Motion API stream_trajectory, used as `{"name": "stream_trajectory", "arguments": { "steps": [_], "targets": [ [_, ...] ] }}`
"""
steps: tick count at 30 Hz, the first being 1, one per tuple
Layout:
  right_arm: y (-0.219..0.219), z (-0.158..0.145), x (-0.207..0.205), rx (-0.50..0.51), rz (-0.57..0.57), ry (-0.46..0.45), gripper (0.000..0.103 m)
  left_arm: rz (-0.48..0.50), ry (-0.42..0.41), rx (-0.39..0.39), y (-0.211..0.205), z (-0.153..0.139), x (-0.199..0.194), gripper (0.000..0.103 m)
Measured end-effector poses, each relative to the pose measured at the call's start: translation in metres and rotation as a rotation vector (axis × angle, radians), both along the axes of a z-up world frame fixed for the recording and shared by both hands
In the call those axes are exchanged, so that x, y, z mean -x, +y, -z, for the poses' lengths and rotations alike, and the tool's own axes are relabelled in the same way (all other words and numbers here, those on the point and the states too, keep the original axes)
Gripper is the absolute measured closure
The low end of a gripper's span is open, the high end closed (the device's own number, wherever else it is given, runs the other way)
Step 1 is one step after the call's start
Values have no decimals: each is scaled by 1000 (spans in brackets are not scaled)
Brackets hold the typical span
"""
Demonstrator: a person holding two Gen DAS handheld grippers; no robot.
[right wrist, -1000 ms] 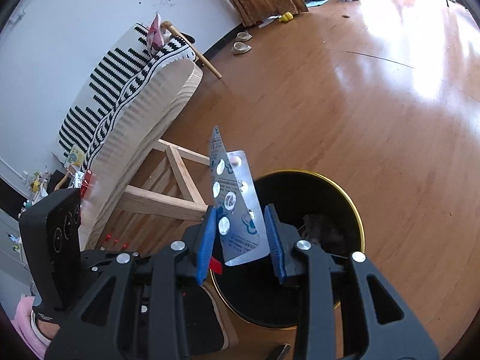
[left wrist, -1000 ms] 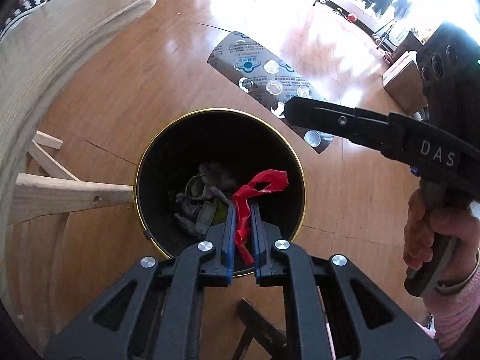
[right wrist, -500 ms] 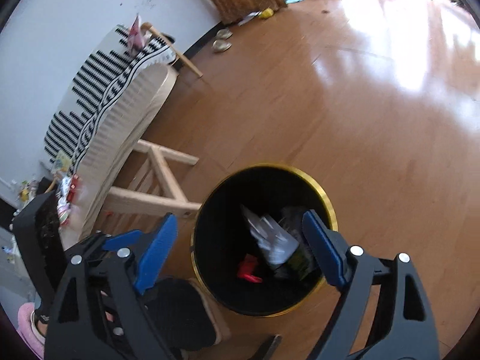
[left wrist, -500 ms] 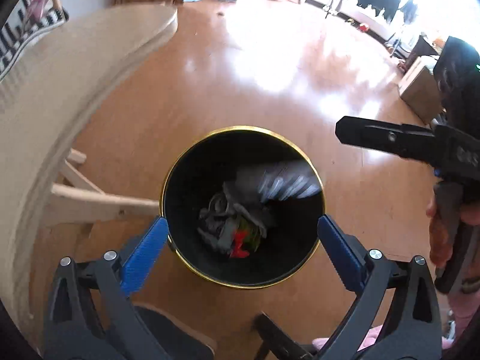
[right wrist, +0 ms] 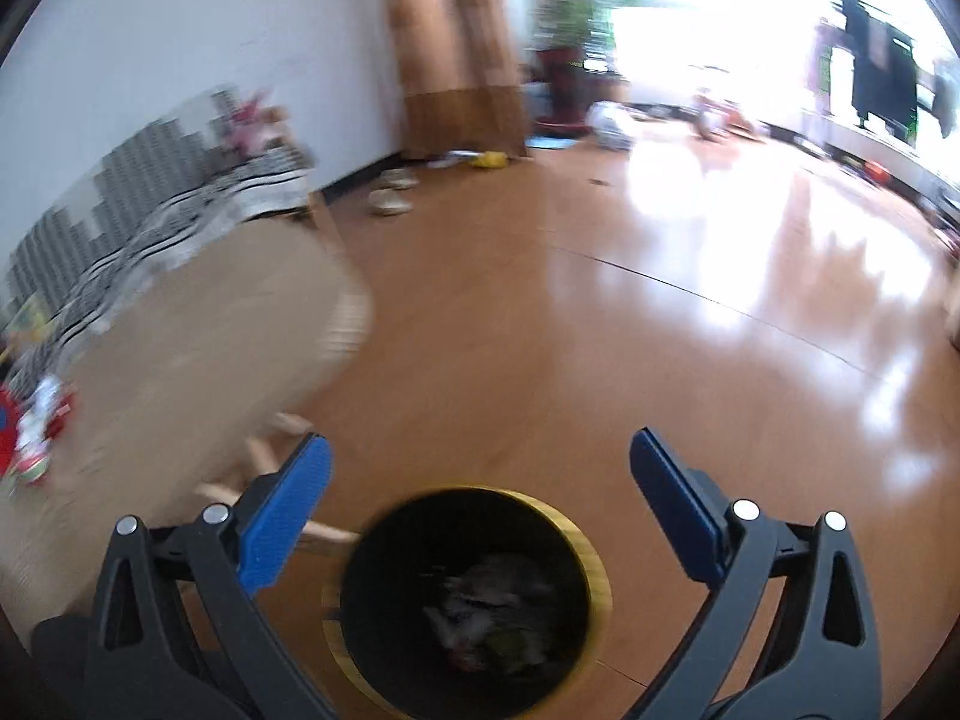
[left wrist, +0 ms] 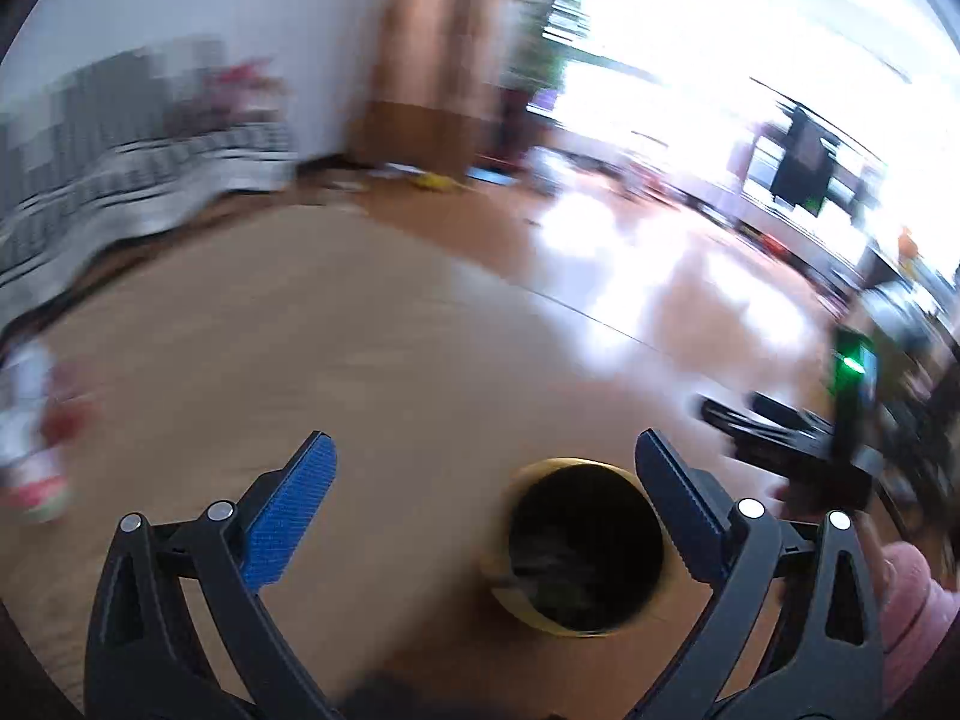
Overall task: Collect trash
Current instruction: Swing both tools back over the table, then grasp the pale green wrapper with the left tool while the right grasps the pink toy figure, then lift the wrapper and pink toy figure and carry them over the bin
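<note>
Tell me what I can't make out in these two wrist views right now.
- Contents of the bin: right wrist view, a dark smeared grey heap; single items unreadable.
- Bin in the left wrist view: motion-blurred, partly behind the left tool.
- Red-and-white clutter on the table: blurred, cut by the frame edge.
- Right tool: open, nothing between the pads.

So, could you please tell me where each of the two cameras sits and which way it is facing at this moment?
Left wrist view: sits on the left tongs, facing forward over the wood floor toward the bright windows; shows its own open blue-padded tongs, with the right tongs and a pink sleeve at right.
Right wrist view: sits on the right tongs, angled down over the bin; shows only its own open tongs.
Shared: the gold-rimmed bin, floor, curtain, striped cloth.
</note>
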State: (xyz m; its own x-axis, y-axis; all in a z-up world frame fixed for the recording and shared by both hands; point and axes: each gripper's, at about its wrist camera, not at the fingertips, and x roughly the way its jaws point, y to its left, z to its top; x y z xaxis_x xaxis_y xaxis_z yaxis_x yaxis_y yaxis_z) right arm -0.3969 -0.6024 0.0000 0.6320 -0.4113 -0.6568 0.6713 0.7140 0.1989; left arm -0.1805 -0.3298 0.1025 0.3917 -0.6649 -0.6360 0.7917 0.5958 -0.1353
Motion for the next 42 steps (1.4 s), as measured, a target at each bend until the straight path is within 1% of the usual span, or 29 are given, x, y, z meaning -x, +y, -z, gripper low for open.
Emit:
{"name": "stream_trajectory", "arguments": {
  "steps": [1, 2, 3, 5, 7, 9, 10, 12, 13, 14, 16, 17, 18, 20, 21, 23, 24, 27, 30, 31, 32, 33, 34, 35, 36, 38, 39, 40, 42],
  "targets": [
    [12, -5, -17, 10, -46, -6, 7, -58, -7, -3, 22, -4, -14, 6],
    [26, -12, -39, 15, -111, -15, 7, -159, -23, -15, 59, -6, -36, 6],
    [38, -16, -57, 13, -168, -22, 7, -235, -35, -31, 87, -7, -52, 6],
    [71, -26, -97, -2, -309, -43, 7, -412, -53, -97, 152, -1, -84, 6],
    [115, -36, -145, -23, -476, -58, 7, -578, -35, -167, 224, 11, -115, 6],
    [162, -44, -191, -43, -626, -54, 7, -682, 2, -214, 270, 20, -137, 6],
    [183, -46, -210, -48, -684, -45, 7, -737, 24, -237, 297, 29, -152, 6],
    [234, -48, -249, -36, -804, -29, 7, -792, 57, -267, 327, 43, -175, 6],
    [255, -45, -265, -26, -843, -18, 7, -796, 82, -269, 340, 52, -186, 6],
    [266, -44, -278, -27, -863, -6, 7, -794, 100, -271, 348, 57, -192, 6],
    [301, -31, -305, -50, -909, 33, 7, -766, 141, -275, 357, 73, -214, 6],
    [317, -24, -319, -47, -932, 64, 7, -755, 159, -282, 360, 81, -227, 6],
    [334, -16, -336, -18, -955, 104, 7, -758, 172, -294, 363, 90, -241, 6],
    [355, -5, -356, 13, -975, 152, 7, -757, 179, -288, 366, 103, -268, 6],
    [361, 3, -365, 15, -986, 176, 7, -756, 150, -286, 365, 103, -275, 6],
    [373, 11, -379, 33, -990, 204, 7, -712, 138, -277, 365, 103, -286, 6],
    [376, 14, -385, 40, -988, 212, 6, -695, 132, -280, 363, 103, -290, 6],
    [374, 9, -391, 48, -975, 167, 6, -664, 127, -277, 358, 102, -300, 6],
    [372, 8, -395, 12, -986, 144, 7, -603, 117, -280, 347, 107, -316, 8],
    [371, 8, -397, 7, -989, 143, 12, -588, 113, -279, 345, 109, -323, 11],
    [373, 9, -400, 5, -995, 146, 17, -571, 97, -270, 340, 107, -323, 26],
    [373, 9, -401, 8, -994, 146, 26, -566, 84, -262, 337, 106, -318, 57],
    [374, 9, -408, 5, -1000, 147, 37, -564, 65, -258, 333, 103, -315, 75],
    [375, 8, -408, -23, -1018, 133, 45, -574, 60, -264, 330, 104, -313, 87],
    [375, 8, -407, -30, -1017, 130, 46, -584, 61, -268, 327, 104, -310, 92],
    [374, 8, -407, -41, -1014, 120, 48, -582, 85, -273, 323, 102, -304, 92],
    [373, 8, -406, -68, -1019, 115, 50, -580, 95, -274, 321, 101, -299, 93],
    [371, 7, -404, -95, -1021, 108, 50, -579, 89, -277, 319, 96, -290, 93],
    [369, 2, -399, -112, -1013, 89, 51, -582, 72, -287, 316, 87, -273, 93]
  ]
}}
